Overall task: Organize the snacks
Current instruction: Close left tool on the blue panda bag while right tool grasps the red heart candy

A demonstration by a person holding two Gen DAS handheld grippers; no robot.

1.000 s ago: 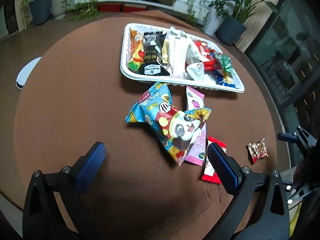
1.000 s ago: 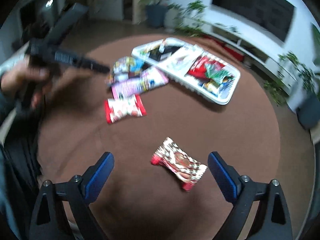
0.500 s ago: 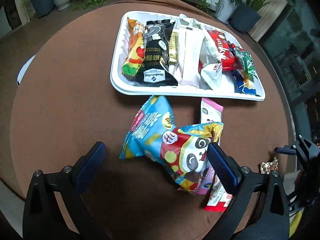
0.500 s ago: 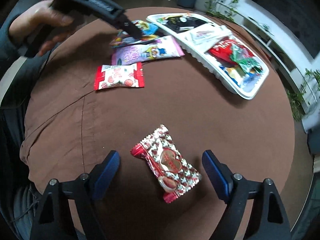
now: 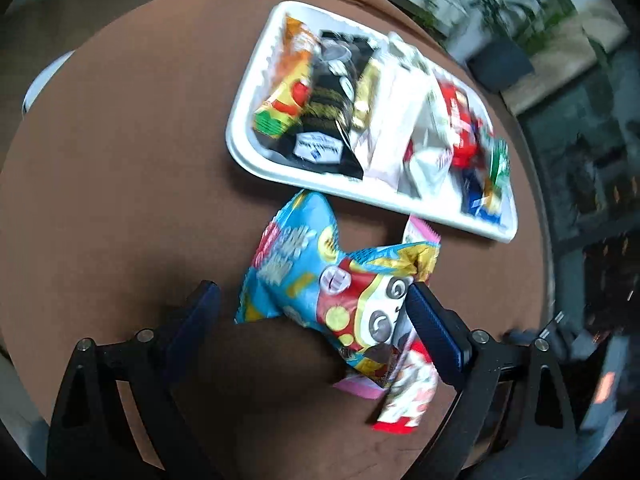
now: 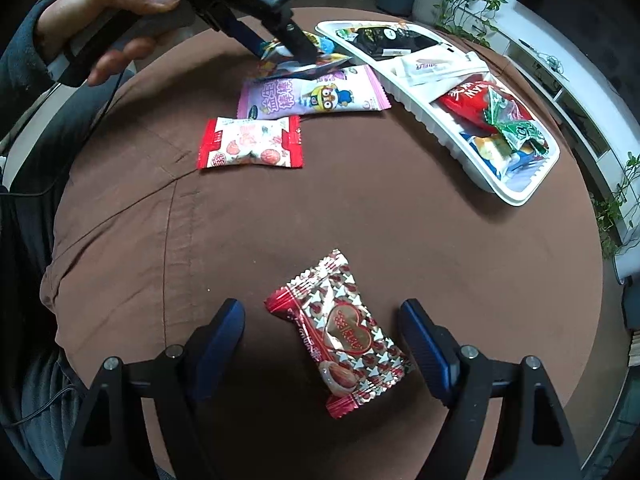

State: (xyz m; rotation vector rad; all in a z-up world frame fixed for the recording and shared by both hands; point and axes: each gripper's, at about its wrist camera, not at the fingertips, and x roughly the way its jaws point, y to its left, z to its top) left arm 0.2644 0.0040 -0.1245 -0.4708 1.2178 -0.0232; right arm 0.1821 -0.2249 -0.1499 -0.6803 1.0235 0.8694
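Note:
A blue and red panda snack bag (image 5: pixel 332 292) lies on the brown table, partly over a pink bag (image 5: pixel 420 232) and a red-white packet (image 5: pixel 408 400). My left gripper (image 5: pixel 316 320) straddles the panda bag with its jaws closing; the left pad stands apart from it. In the right wrist view a red and silver heart candy (image 6: pixel 344 332) lies between the closing jaws of my right gripper (image 6: pixel 324 338), with a gap on each side. The white tray (image 5: pixel 248 152) beyond holds several snack packs. The left gripper (image 6: pixel 280 46) shows over the panda bag.
The pink bag (image 6: pixel 312 96) and red-white packet (image 6: pixel 250 144) lie left of the tray (image 6: pixel 520 196). A hand (image 6: pixel 112 4) holds the left gripper. Potted plants (image 6: pixel 472 4) and a white shelf stand past the round table's far edge.
The left gripper moved in over the panda bag, which now sits between its jaws. The right gripper sank toward the heart candy and its jaws narrowed.

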